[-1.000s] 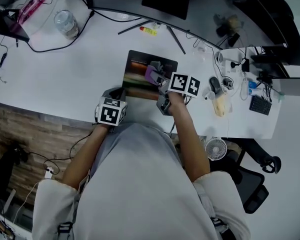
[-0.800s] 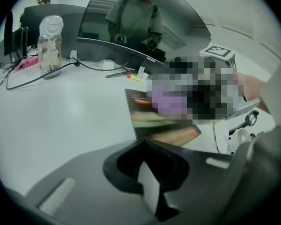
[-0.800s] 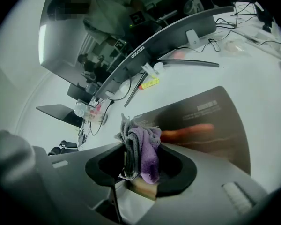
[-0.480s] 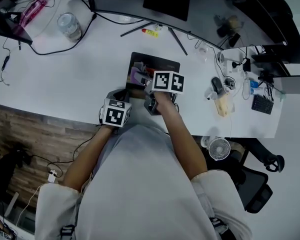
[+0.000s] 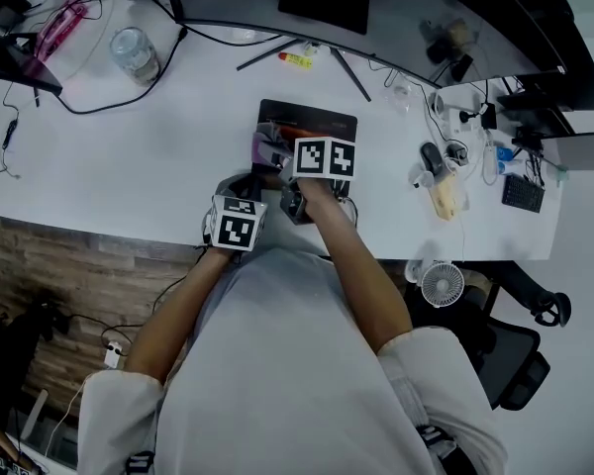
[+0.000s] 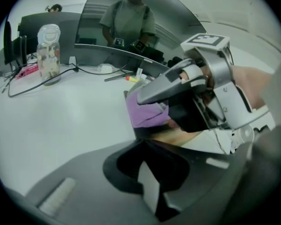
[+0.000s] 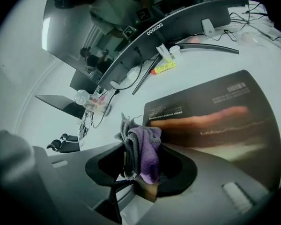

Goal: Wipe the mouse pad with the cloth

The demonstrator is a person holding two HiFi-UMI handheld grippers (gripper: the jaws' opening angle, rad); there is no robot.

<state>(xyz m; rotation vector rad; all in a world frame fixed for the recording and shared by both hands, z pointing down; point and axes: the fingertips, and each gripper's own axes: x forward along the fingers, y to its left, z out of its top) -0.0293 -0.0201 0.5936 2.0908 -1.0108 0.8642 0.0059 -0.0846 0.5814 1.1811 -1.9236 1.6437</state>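
Right gripper point(image 7: 141, 181) pinching bunched cloth point(image 7: 144, 150) upright, mouse pad point(image 7: 215, 114) lengthwise across desk point(image 5: 158, 142), left gripper point(image 6: 150, 191) closed

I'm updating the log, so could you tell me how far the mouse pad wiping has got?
Done: the cloth is clamped in the right hand-held gripper. In hand: it is over the left part of the mouse pad, while the left hand-held gripper appears to pinch the pad's near-left corner. Left: the pad's right part lies uncovered; how much is already wiped cannot be told.
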